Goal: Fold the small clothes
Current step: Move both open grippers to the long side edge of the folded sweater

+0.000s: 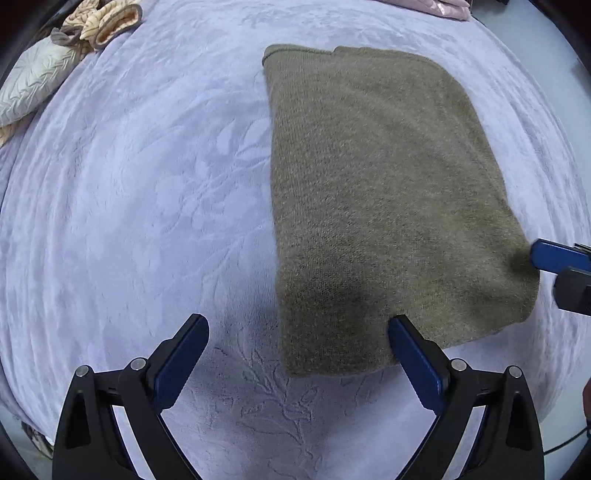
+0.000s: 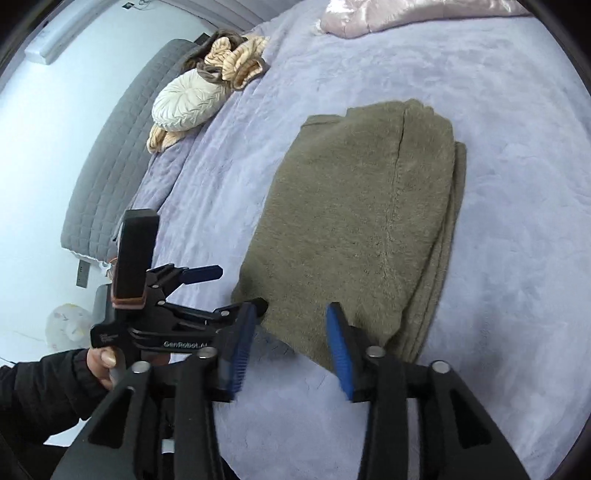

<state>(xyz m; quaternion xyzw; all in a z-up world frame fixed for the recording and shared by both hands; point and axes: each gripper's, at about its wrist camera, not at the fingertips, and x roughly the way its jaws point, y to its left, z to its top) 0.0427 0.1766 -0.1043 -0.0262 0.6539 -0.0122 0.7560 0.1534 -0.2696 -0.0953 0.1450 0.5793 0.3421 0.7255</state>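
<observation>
Far left at the bed's edge: a cream quilted cushion (image 1: 31,86) with a striped beige garment (image 1: 101,22) bunched beside it, both well apart from the work. Across the middle, a lavender embossed bedspread (image 1: 147,221), smooth and bare. Low and left of centre, the left gripper (image 1: 297,345), spread wide and empty, one blue pad over the bedspread, the other over the near edge of the folded olive knit garment (image 1: 380,192). Right of centre, that garment lying flat on the bed as a neat rectangle, several layers stacked along its right edge in the right wrist view. At the garment's near right corner, the right gripper (image 2: 291,332), parted moderately, holding nothing, blue pads over the near hem; whether touching the cloth, impossible to tell. Far right and top, a pink satin quilt (image 2: 406,14) at the bed's far edge.
</observation>
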